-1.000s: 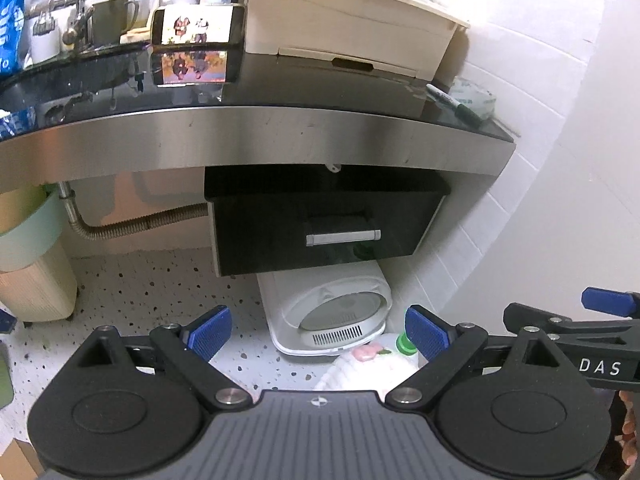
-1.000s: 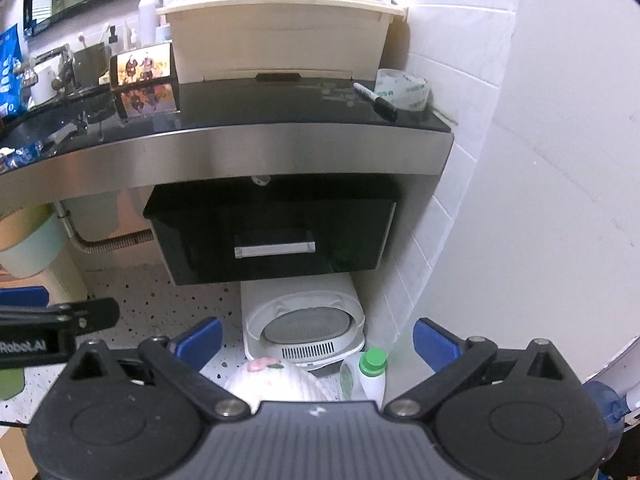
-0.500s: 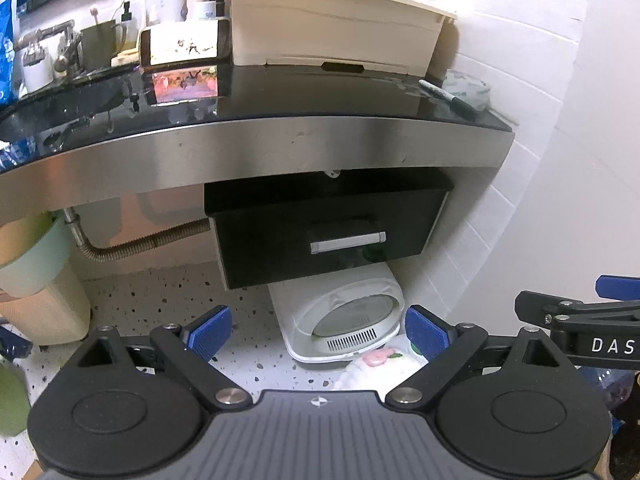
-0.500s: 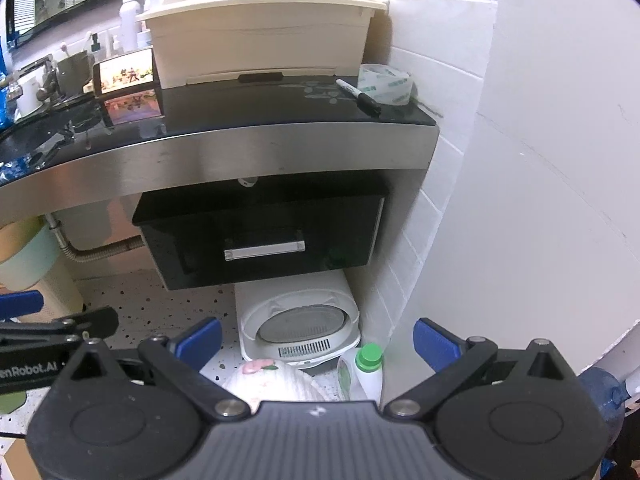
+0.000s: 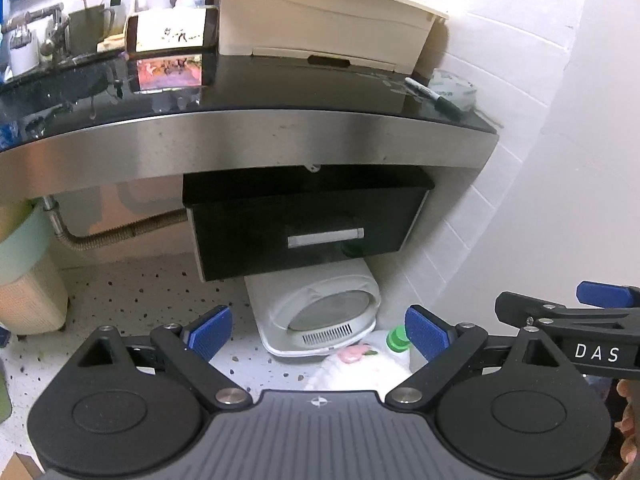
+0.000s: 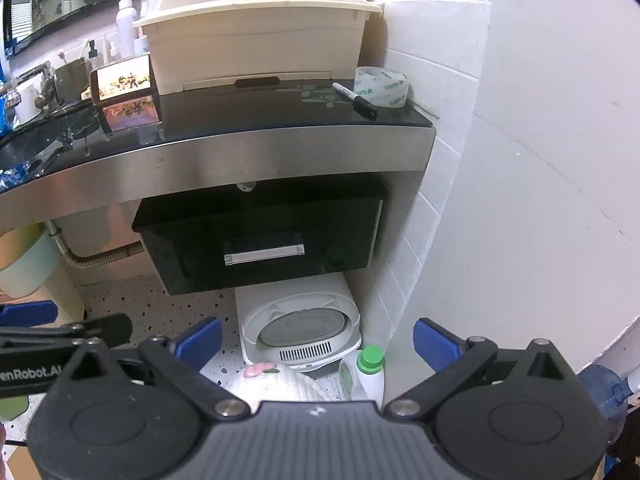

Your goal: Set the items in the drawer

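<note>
A black drawer (image 5: 304,228) with a silver handle (image 5: 326,237) hangs shut under the steel-edged black counter (image 5: 248,136); it also shows in the right wrist view (image 6: 260,236). On the counter's right end lie a black marker (image 6: 355,96) and a roll of clear tape (image 6: 382,86); both show in the left wrist view, marker (image 5: 434,94) and tape (image 5: 454,88). My left gripper (image 5: 318,330) is open and empty, well in front of the drawer. My right gripper (image 6: 318,338) is open and empty too, beside it.
A cream dish rack (image 6: 256,36) and a lit phone (image 5: 172,34) stand on the counter. On the floor under the drawer are a white round-lidded appliance (image 5: 320,312), a green-capped bottle (image 6: 370,368) and a white cloth (image 6: 280,384). A tiled wall (image 6: 520,160) closes the right side.
Both grippers have risen a little and shifted, so the counter top and drawer sit lower and nearer in view. The jaws stay open. Nothing was picked up.
</note>
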Demonstrator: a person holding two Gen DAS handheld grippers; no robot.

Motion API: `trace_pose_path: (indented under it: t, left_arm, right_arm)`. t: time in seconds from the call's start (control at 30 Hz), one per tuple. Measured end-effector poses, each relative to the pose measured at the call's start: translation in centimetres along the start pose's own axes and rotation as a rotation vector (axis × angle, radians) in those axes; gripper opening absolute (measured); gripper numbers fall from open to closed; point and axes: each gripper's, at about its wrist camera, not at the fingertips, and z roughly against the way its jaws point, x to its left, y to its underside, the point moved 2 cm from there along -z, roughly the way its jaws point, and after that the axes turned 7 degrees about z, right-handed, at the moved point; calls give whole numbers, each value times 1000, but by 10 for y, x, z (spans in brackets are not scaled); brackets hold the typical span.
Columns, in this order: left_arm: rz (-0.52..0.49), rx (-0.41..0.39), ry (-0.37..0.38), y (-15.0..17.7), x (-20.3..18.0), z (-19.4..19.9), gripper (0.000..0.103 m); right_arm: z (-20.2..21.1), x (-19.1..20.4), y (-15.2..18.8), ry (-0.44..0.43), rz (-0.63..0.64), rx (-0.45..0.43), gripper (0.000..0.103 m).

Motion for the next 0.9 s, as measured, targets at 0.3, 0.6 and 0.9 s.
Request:
trace_pose_path:
  t: [0.3, 0.6, 0.9]
  left_arm:
    - [-71, -34, -78, 1, -6, 3, 95]
    - [-83, -34, -94, 1, -7, 2, 95]
    - [-78, -39, -99, 2, -6, 2, 95]
  right_arm:
    - [-1, -1, 0, 7, -2, 6, 102]
    - [-3, -1, 0, 5, 3, 12, 102]
    - [-4, 2, 1, 5, 12, 16, 102]
